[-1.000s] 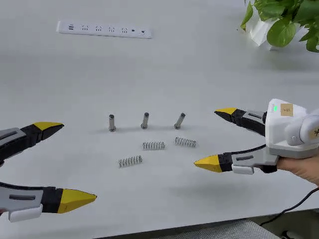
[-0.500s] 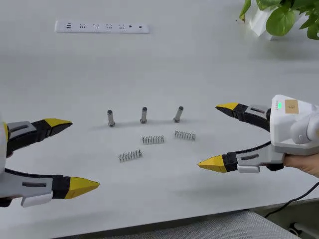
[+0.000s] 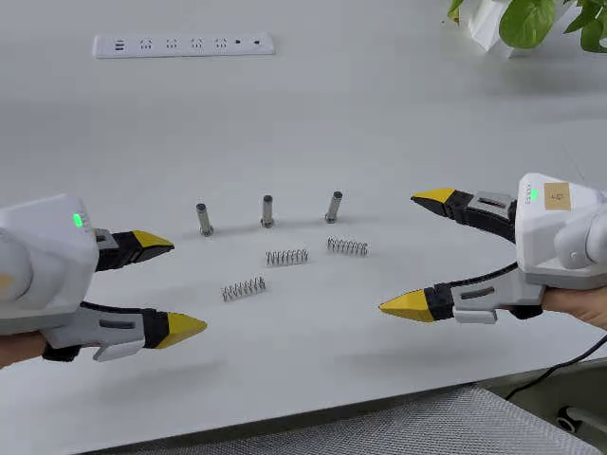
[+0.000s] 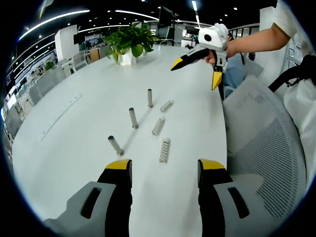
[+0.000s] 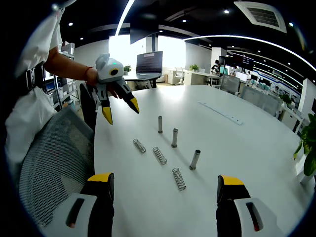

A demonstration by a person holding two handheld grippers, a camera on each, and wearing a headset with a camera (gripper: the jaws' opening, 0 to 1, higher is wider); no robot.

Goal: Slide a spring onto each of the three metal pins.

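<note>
The left gripper (image 3: 188, 286) and right gripper (image 3: 398, 252) had fingers spread and empty, so it seemed best to pinch the spring (image 3: 287, 256) in front of the middle pin (image 3: 267, 210) gently.

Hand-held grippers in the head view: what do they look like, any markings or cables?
Both the left hand-held gripper and right hand-held gripper have white housings with a green light, black jaws and pointed yellow tips. The right carries a tan sticker, and a black cable runs below it.
</note>
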